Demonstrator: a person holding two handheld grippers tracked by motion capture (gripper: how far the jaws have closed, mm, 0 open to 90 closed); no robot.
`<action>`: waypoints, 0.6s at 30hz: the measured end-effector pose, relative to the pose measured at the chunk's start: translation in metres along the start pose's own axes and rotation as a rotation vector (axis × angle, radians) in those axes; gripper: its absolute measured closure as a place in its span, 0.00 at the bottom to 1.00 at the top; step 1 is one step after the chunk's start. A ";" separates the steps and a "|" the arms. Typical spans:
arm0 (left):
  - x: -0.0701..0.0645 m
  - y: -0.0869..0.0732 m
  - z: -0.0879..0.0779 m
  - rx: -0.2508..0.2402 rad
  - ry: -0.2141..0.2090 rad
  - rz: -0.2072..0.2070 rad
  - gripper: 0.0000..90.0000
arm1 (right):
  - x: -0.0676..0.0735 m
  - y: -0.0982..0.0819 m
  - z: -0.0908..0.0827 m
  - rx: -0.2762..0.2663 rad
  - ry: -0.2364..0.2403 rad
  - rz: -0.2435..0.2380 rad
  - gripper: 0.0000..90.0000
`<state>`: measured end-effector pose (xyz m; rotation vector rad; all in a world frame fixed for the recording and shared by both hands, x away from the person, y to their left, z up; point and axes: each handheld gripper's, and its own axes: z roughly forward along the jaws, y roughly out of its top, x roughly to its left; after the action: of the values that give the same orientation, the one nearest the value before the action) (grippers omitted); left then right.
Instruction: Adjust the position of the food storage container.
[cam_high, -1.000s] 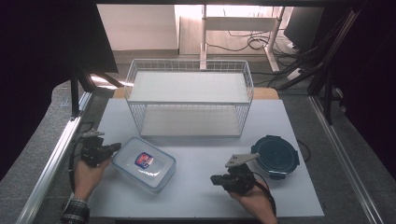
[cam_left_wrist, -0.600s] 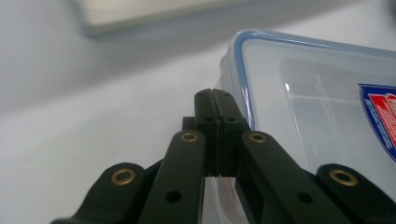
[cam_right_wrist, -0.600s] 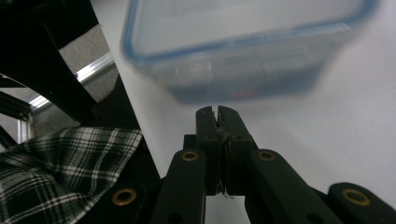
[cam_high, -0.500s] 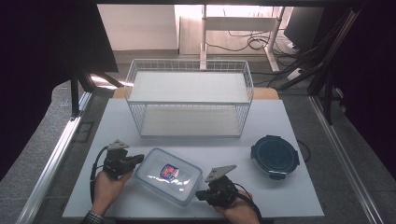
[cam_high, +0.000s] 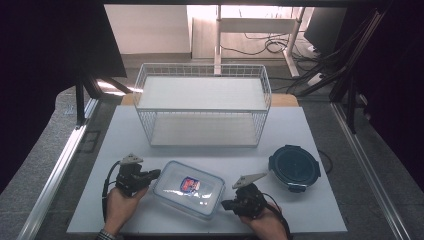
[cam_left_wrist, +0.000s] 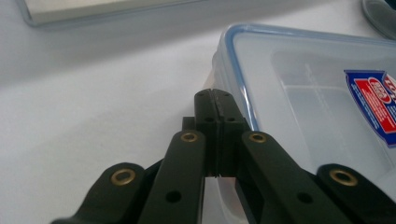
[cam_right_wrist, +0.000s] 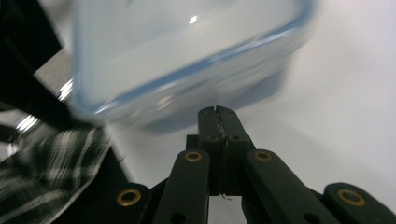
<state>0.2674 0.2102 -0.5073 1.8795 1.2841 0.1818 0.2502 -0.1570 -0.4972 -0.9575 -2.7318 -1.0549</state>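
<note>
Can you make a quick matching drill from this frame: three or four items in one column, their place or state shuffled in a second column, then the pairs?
Items
1. wire basket
2. clear rectangular container
3. round dark lid
4. left tongs

Places or states
A. shut, tips at the container's left end
B. far middle of the table, nothing in it
C. near edge, between the two hands
D. right side of the table, flat

Pairs: 1-B, 2-C, 3-D, 4-A
</note>
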 end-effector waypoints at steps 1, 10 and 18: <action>0.001 -0.002 -0.001 -0.002 -0.007 -0.007 1.00 | 0.005 -0.003 0.001 0.012 0.023 -0.005 0.99; -0.005 -0.010 -0.005 0.011 -0.009 0.002 1.00 | 0.019 -0.004 0.002 0.009 0.024 -0.045 0.99; -0.016 -0.017 -0.002 0.022 -0.047 -0.001 1.00 | -0.013 -0.003 -0.010 -0.030 -0.050 -0.001 0.99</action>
<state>0.2467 0.2003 -0.5122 1.8905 1.2604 0.1225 0.2578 -0.1721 -0.4944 -0.9999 -2.7637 -1.0902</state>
